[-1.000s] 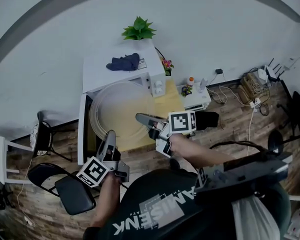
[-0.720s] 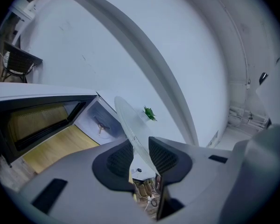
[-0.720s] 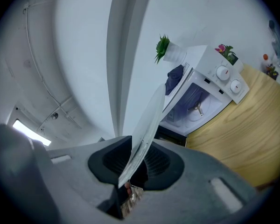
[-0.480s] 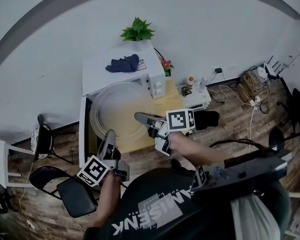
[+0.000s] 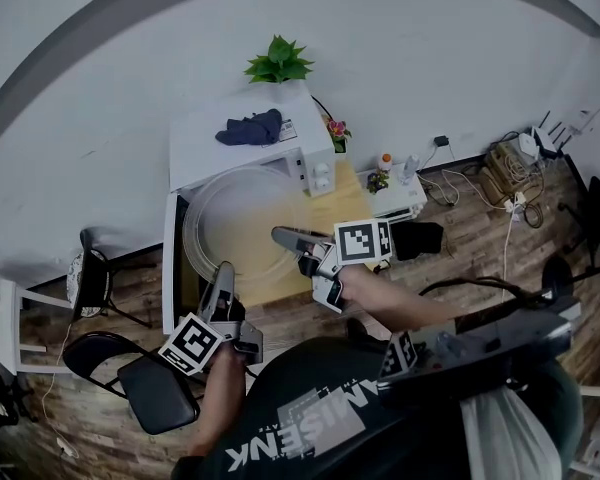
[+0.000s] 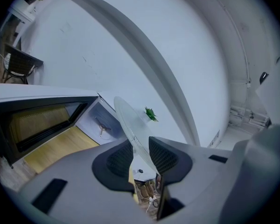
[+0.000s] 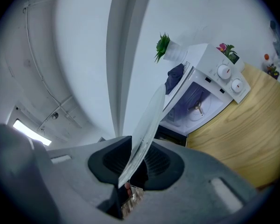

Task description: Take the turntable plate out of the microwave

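The left gripper (image 5: 223,273) and right gripper (image 5: 280,235) each had their jaws clamped on the rim of the glass turntable plate (image 5: 242,218), which hung outside the microwave (image 5: 202,146), over the table (image 5: 342,206). Moving both grippers together would likely spare the glass. The open door (image 5: 167,268) flanked the plate, and a chair (image 5: 152,390) stood close.

Lighting is even and diffuse, fairly dim in the head view, with dark vignetted corners. Heavy fisheye distortion curves the wall (image 5: 430,58); a ceiling lamp (image 7: 27,128) glares in the right gripper view.
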`<state>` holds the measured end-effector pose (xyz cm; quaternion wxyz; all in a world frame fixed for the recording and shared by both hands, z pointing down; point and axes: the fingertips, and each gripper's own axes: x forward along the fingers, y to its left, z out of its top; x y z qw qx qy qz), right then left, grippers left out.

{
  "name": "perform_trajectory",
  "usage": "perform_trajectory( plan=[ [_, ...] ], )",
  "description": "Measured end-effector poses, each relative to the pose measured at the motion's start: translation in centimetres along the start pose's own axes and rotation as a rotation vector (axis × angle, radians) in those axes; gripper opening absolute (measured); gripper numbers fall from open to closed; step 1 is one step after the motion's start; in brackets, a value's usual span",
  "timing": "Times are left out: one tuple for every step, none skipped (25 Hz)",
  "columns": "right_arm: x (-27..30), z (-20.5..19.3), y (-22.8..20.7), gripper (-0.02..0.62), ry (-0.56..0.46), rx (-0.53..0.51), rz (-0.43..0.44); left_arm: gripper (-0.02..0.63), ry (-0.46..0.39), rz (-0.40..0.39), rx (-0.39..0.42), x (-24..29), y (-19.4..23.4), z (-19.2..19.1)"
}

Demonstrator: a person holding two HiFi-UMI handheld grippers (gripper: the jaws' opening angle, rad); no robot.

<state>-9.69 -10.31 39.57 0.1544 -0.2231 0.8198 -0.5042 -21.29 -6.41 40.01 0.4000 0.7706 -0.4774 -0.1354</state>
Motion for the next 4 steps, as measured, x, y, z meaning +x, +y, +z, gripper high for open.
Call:
perform_trajectory(
  plan=[
    [-0.04, -0.02, 0.01, 0.08, -0.002, 0.002, 0.001, 0.107, -0.004, -0.009, -0.018, 0.03, -0.09, -0.17],
    [-0.09, -0.05, 0.02, 0.08, -0.004, 0.003, 0.001, 0.106, -0.007, -0.016, -0.032, 0.03, -0.17, -0.32],
    [-0.14, -0.09, 0.04, 0.08, -0.006, 0.004, 0.002, 0.106, -0.009, -0.02, -0.042, 0.0, -0.24, -0.45],
    [-0.19, -0.14, 0.06, 0.08, -0.007, 0.005, 0.002, 0.106, -0.01, -0.025, -0.05, -0.05, -0.31, -0.57]
  ],
)
